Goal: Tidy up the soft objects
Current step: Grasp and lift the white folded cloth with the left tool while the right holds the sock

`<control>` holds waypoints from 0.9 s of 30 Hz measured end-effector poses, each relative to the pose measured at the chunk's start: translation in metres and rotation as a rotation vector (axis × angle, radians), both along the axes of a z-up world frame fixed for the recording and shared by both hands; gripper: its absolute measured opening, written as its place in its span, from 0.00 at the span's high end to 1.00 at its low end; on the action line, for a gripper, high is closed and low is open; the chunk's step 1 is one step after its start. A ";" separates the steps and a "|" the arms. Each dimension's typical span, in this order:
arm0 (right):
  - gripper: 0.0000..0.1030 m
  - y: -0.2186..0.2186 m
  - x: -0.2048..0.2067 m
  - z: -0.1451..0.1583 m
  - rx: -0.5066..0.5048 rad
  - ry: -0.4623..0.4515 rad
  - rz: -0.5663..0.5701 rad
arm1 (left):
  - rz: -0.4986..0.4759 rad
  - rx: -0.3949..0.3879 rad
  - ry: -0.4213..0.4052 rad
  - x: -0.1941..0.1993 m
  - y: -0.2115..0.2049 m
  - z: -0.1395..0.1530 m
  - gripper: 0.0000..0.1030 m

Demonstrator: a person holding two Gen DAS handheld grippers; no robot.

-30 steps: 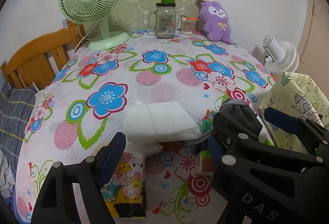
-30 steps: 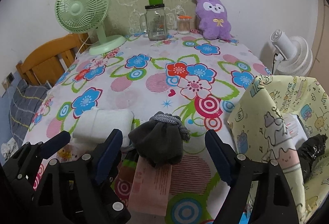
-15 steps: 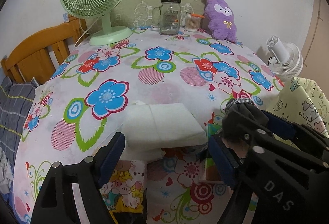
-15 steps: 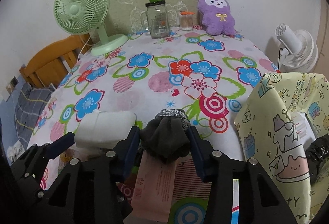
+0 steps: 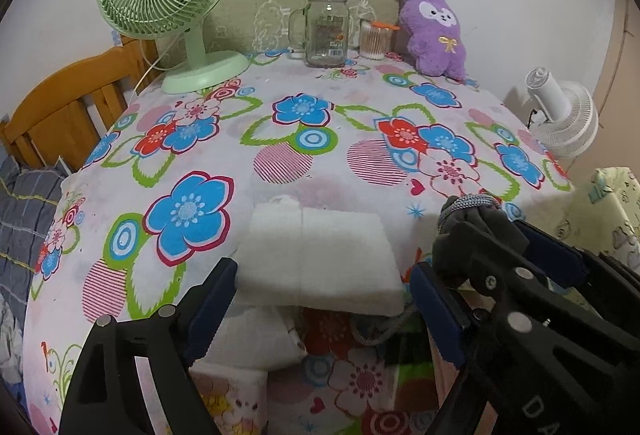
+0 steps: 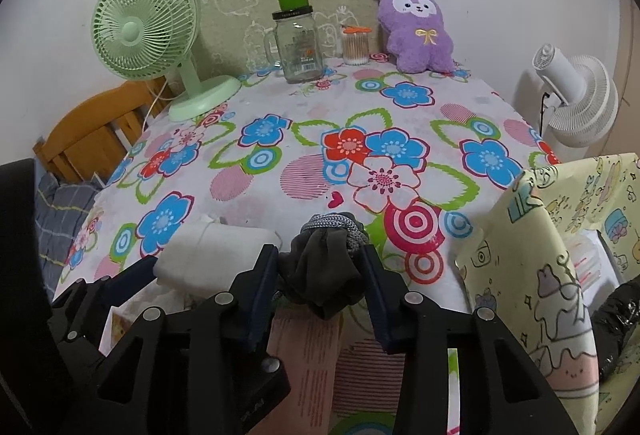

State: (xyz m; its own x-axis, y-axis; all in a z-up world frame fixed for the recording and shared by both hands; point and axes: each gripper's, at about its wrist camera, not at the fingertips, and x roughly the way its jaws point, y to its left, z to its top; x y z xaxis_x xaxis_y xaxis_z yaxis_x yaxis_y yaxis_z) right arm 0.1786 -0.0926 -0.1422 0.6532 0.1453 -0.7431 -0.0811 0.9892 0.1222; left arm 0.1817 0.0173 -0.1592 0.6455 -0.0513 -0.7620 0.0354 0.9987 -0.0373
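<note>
Grey rolled socks (image 6: 326, 267) sat pinched in the closing right gripper (image 6: 320, 275) for lifting; the left gripper (image 5: 320, 299) was opening around a white folded towel (image 5: 316, 255).

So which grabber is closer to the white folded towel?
Left. The left gripper has its open jaws on either side of the white folded towel. The right gripper is beside the towel, closing on the dark grey sock bundle.

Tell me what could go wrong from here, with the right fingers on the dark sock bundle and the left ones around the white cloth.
1. The right gripper, closing on the dark sock bundle, pinches only its middle; the loose lower end may snag the pink packet.
2. The left gripper, opening, straddles the folded white cloth; only its top layer might lift.
3. The grippers sit close and could collide.
</note>
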 end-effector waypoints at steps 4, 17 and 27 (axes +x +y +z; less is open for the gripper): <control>0.57 -0.001 0.006 -0.004 -0.003 0.011 -0.010 | 0.002 0.000 0.016 0.009 -0.003 -0.007 0.13; 0.57 -0.004 0.015 -0.014 -0.003 0.041 -0.026 | -0.018 -0.013 0.034 0.017 -0.006 -0.015 0.25; 0.58 -0.003 0.012 -0.008 -0.003 0.021 -0.020 | -0.015 0.006 -0.009 0.006 -0.005 0.000 0.27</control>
